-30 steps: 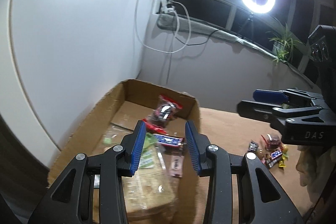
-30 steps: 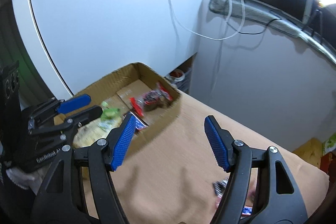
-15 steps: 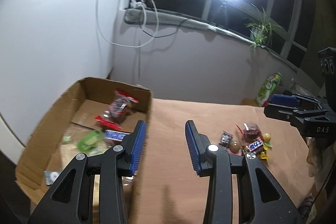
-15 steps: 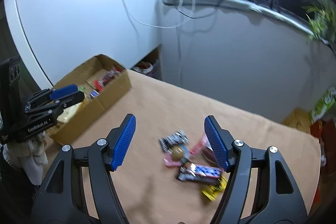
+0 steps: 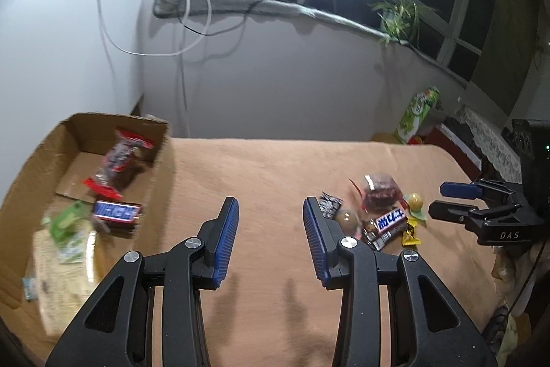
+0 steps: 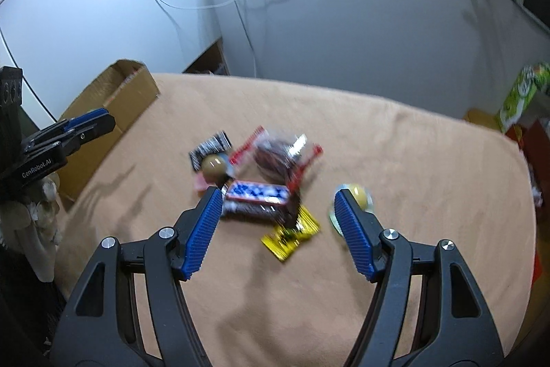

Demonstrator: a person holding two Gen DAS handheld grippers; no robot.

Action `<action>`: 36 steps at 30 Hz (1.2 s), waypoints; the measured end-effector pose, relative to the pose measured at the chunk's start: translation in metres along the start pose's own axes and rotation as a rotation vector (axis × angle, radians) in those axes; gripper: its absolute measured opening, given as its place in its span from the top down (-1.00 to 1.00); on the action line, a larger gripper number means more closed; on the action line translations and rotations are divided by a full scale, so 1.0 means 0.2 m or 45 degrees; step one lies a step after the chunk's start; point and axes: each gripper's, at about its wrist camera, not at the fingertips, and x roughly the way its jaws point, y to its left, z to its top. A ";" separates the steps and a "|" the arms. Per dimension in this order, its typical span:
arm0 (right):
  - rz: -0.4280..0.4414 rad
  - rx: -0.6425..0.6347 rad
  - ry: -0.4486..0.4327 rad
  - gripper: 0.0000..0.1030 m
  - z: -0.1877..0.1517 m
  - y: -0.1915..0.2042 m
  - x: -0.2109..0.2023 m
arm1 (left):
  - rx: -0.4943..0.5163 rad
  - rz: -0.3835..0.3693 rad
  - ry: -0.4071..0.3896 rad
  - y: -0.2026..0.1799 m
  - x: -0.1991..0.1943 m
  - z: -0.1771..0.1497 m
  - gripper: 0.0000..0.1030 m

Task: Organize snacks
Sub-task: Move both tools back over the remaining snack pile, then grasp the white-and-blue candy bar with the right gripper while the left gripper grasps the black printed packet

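Your right hand-held gripper (image 6: 276,205) hangs wide open and empty over the loose wrapped snacks (image 6: 256,193) heaped mid-desk (image 6: 412,160) — ready to straddle one — while your left hand-held gripper (image 5: 270,212), likewise parted and empty, faces the desk beside the brown cardboard box (image 5: 161,160) — their destination.

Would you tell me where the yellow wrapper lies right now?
In the right wrist view, the yellow wrapper lies on the table between the open right claw tips, touching the Snickers bar.
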 end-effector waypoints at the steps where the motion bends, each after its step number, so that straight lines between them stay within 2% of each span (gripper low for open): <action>1: 0.002 0.002 0.007 -0.37 -0.01 0.00 0.01 | 0.008 -0.006 0.009 -0.01 0.02 0.00 0.27; 7: 0.029 -0.011 0.033 -0.37 -0.05 -0.02 0.07 | 0.040 -0.056 0.075 -0.11 0.12 -0.02 0.27; 15: 0.020 -0.123 0.051 -0.37 -0.05 0.09 0.18 | 0.052 -0.100 0.157 -0.18 0.29 -0.02 0.27; 22: 0.005 -0.174 0.053 -0.37 -0.04 0.17 0.25 | 0.095 -0.064 0.216 -0.21 0.41 -0.04 0.27; 27: -0.007 -0.199 0.059 -0.37 -0.02 0.21 0.30 | 0.131 -0.055 0.204 -0.23 0.43 -0.03 0.27; 36: -0.032 -0.217 0.058 -0.37 -0.02 0.22 0.35 | 0.193 -0.023 0.244 -0.25 0.49 -0.05 0.27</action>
